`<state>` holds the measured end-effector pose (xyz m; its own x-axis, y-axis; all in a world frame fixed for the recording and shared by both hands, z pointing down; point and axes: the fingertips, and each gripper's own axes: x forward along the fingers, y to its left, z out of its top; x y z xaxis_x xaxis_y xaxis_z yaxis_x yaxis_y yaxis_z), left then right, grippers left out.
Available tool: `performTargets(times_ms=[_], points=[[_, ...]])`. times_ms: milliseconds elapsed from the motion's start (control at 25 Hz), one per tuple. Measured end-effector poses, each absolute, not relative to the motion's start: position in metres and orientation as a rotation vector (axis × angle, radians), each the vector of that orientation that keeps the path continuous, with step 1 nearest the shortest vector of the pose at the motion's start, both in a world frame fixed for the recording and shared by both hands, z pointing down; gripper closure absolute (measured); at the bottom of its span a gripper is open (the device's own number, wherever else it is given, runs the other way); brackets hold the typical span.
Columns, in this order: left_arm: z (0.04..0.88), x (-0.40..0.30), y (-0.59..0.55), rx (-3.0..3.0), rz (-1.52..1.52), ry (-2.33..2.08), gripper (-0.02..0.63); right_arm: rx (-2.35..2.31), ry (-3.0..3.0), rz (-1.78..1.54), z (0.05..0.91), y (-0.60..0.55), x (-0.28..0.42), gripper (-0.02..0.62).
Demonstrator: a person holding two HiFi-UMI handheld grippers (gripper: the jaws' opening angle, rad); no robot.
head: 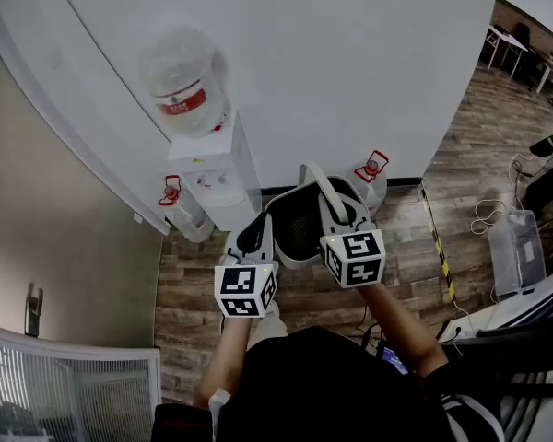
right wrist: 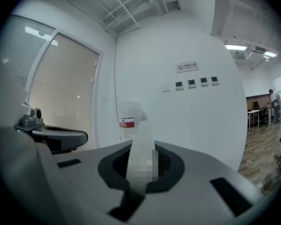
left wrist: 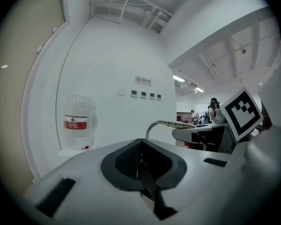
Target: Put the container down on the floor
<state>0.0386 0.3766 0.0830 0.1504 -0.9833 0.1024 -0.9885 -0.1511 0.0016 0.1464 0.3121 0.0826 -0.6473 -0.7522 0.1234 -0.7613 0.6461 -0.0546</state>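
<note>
In the centre of the head view, the container (head: 300,221) was held over the wooden floor (head: 189,293), between the two claws. The right gripper (right wrist: 141,168) was clamped on its white handle (right wrist: 140,135). The left gripper (left wrist: 141,165), at the container's left rim, was closed on its dark mesh wall (left wrist: 131,158).
</note>
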Motion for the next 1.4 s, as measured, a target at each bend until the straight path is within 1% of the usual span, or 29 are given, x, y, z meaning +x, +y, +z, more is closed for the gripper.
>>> performTargets(times_ms=[800,1160,1400], points=[[0.092,0.052,0.370,2.314,0.102,-1.967,0.591,1.311,-2.763,0.233,0.091,0.300,0.167,0.566],[0.097,0.044,0.347,2.300,0.099,-1.950,0.591,1.305,-2.752,0.264,0.100,0.279,0.159,0.566],[0.100,0.025,0.314,2.289,0.089,-1.941,0.591,1.314,-2.755,0.269,0.099,0.246,0.142,0.566]])
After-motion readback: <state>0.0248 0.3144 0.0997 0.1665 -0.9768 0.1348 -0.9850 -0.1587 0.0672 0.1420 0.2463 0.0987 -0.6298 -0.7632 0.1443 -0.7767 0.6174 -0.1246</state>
